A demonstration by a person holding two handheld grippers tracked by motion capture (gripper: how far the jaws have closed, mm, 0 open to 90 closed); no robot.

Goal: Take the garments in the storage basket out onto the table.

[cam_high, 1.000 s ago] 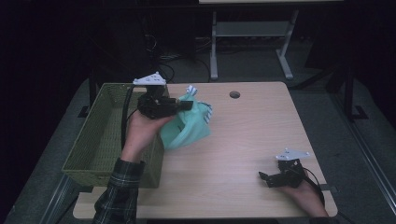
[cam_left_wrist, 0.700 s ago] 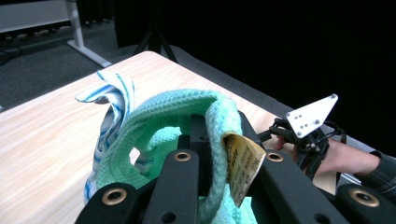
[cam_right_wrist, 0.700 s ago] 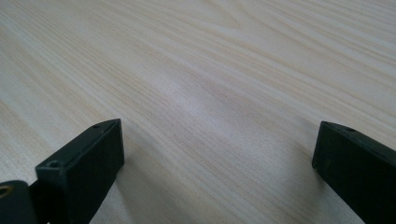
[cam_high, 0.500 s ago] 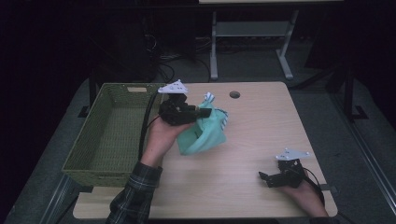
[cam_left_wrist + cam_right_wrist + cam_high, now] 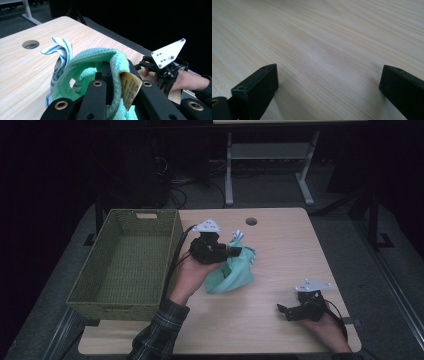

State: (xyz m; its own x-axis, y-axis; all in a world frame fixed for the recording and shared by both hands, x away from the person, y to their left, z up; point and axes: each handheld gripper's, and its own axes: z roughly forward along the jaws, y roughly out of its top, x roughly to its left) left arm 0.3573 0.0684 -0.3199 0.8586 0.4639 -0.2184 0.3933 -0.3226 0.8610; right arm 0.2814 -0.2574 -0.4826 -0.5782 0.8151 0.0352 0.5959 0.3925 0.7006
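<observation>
Left gripper (image 5: 239, 251) sits over the middle of the table (image 5: 280, 245), its jaws clamped on a mint-green knitted cloth (image 5: 231, 275). In the left gripper view the green knit (image 5: 95, 62) is bunched between the 2 black jaws, with a yellowish tag (image 5: 129, 86) hanging from its folded edge right at the jaw tips. White cloth with blue stripes (image 5: 60, 50) rises just beside the green one on its far side, touching it; whether the jaws also pinch it I cannot tell. In the high view most of the green cloth hangs below the gripper and its lower part lies on the tabletop, just right of the woven green basket (image 5: 125, 265) but apart from it. Striped cloth tip (image 5: 237, 235) pokes up behind the gripper.

Right gripper (image 5: 281, 309) rests low at the near right part of the table, held by the person's right hand (image 5: 327, 330), well apart from the cloths. Right gripper view: both jaws stand wide apart over bare wood (image 5: 324, 50), nothing between them.

Round hole (image 5: 251, 221) in the tabletop lies beyond the cloths.
</observation>
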